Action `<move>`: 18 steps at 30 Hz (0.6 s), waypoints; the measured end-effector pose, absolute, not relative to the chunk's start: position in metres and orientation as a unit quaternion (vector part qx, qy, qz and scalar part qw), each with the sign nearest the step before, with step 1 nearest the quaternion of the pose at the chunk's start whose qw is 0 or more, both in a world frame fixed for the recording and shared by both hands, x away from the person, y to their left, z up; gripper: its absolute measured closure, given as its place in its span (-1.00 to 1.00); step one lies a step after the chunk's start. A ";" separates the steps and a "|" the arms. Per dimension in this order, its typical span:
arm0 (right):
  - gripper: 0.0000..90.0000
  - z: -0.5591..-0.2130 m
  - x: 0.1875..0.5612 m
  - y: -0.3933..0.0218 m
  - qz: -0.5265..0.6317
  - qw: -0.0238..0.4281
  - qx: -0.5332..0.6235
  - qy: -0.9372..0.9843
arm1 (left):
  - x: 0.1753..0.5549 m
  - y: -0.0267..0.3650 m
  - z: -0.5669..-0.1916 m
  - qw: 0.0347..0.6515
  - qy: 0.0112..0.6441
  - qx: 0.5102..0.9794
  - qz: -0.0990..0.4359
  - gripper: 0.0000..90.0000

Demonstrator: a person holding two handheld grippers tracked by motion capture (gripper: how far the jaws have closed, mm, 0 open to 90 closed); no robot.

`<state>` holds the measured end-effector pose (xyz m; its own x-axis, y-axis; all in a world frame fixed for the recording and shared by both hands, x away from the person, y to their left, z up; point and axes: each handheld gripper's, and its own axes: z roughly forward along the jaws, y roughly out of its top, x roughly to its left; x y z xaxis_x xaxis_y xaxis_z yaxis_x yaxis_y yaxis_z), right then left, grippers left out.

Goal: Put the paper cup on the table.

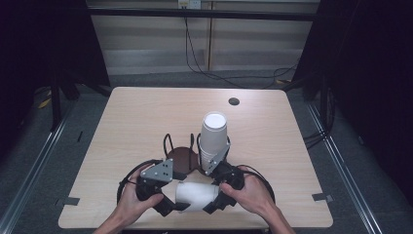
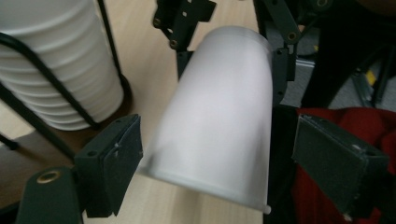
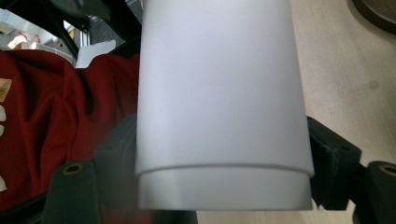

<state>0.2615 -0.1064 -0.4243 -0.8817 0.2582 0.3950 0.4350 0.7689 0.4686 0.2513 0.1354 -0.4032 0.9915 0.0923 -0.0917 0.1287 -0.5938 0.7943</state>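
A white paper cup (image 1: 197,194) lies on its side just above the table's front edge, between my two grippers. My right gripper (image 1: 217,199) is shut on it: in the right gripper view both pads press the sides of the cup (image 3: 219,93), which has a stepped band at its near end. My left gripper (image 1: 171,201) is at the cup's other end. In the left gripper view the cup (image 2: 219,121) sits between the jaws; one pad (image 2: 121,154) touches its rim, and the other pad (image 2: 336,158) stands apart from it. A tall stack of white cups (image 1: 214,136) stands upright behind.
The stack (image 2: 51,70) stands in a black wire holder on a round brown base (image 1: 181,158). A dark round hole (image 1: 234,101) marks the far side of the wooden table (image 1: 136,122). Red cloth (image 3: 46,116) lies below the front edge. Cables run across the floor behind.
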 end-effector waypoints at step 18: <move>-0.45 -0.423 0.266 -0.129 -0.341 0.121 -0.217 -0.907 | 0.257 0.177 -0.409 0.507 0.139 0.851 -0.024 -0.65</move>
<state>0.2663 -0.1293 -0.4225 -0.8760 0.3114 0.3683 0.4770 0.6731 0.5652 0.2567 0.1766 -0.4094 0.9601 0.2119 -0.1823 0.2612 -0.4480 0.8550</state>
